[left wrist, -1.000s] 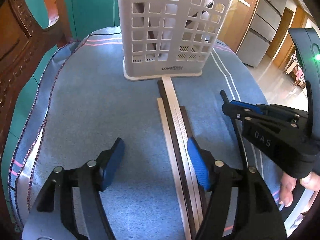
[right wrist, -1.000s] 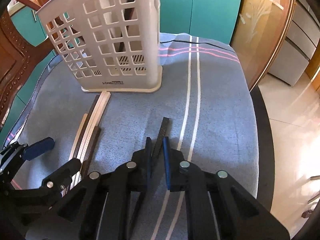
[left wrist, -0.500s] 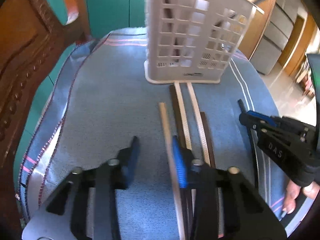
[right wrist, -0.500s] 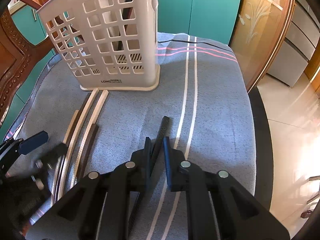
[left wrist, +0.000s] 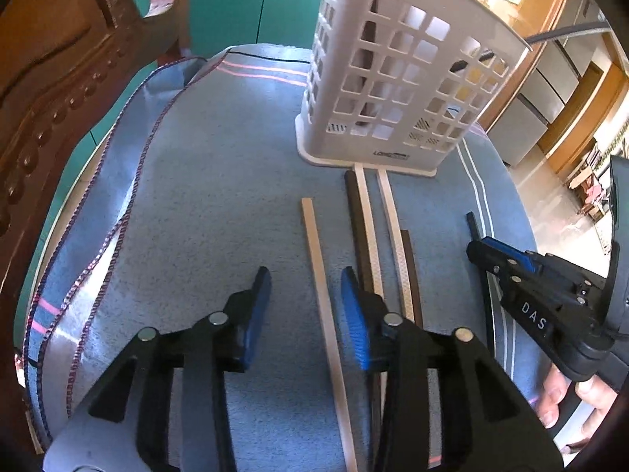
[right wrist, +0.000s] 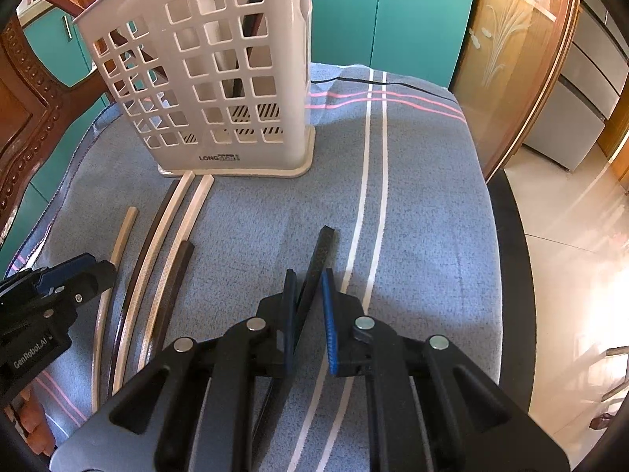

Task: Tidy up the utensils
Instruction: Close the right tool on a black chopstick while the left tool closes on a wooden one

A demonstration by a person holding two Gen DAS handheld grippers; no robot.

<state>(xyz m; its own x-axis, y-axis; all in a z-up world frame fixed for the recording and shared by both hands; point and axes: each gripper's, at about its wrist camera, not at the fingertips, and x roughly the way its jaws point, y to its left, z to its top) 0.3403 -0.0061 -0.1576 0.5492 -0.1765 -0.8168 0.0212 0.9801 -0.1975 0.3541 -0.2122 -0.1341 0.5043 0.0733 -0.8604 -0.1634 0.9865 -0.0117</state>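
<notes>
Left gripper hangs open, its ribbed blue pads either side of a pale wooden chopstick lying flat on the blue woven cloth. Right gripper is parted around a black square-edged chopstick. More sticks lie before the white lattice plastic basket.
</notes>
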